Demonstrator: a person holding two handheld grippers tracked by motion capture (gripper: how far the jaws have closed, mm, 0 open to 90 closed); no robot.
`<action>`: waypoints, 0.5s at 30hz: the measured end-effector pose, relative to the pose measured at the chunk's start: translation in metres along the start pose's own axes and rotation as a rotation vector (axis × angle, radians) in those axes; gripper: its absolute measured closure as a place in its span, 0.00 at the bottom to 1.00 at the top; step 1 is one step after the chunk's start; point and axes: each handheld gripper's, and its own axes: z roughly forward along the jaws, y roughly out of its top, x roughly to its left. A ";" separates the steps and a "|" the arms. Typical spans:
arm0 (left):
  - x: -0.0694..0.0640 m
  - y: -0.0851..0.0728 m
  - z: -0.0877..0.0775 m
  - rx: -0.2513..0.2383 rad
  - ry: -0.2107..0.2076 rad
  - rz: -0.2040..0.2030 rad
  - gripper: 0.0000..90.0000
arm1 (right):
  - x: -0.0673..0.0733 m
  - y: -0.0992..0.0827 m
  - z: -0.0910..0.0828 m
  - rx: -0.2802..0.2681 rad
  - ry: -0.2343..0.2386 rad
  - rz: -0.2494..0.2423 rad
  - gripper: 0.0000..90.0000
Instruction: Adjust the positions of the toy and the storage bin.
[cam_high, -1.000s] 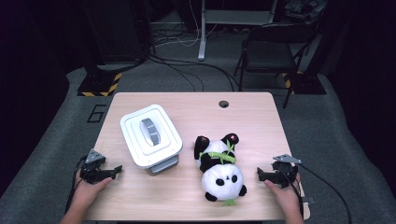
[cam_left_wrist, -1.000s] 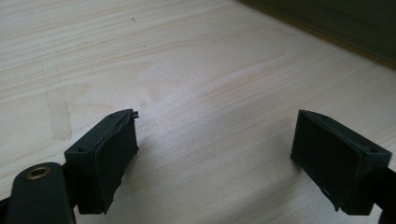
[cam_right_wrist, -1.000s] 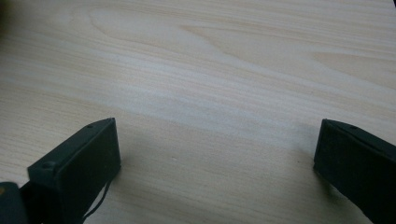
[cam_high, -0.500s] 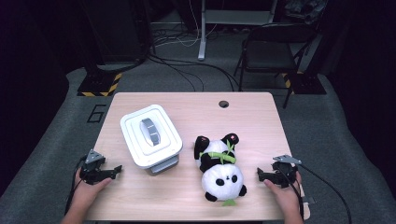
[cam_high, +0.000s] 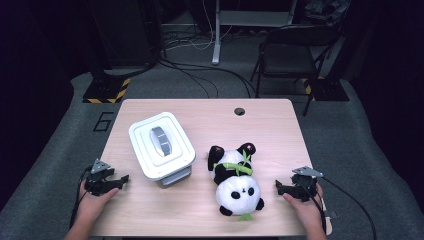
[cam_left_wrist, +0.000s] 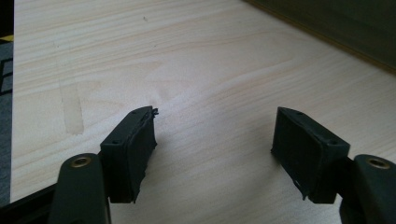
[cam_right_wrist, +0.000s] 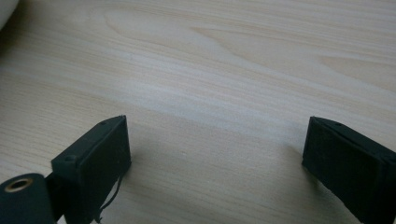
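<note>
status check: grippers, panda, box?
Left gripper open, empty, on table left of box. Right gripper open, empty, right of panda. Panda lying flat, untouched; box lid on. Nothing between either gripper and its target.

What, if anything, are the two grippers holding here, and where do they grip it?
Nothing. The left gripper and right gripper are both open over bare table, apart from the panda and box.

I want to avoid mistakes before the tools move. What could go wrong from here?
1. The panda toy lies near the table front edge; a push from the right tool might slide it off.
2. The white box has its lid on, so the left tool may need to open it first.
</note>
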 end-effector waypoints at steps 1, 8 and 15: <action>-0.001 0.000 -0.001 0.010 -0.002 -0.002 0.34 | 0.000 0.000 0.000 -0.002 0.000 -0.002 0.09; -0.010 0.000 -0.008 0.030 -0.010 -0.004 0.47 | 0.001 -0.002 -0.003 -0.010 -0.001 -0.001 0.13; -0.022 0.020 -0.029 -0.032 -0.039 -0.071 0.47 | 0.003 -0.002 -0.002 -0.013 -0.010 0.008 0.13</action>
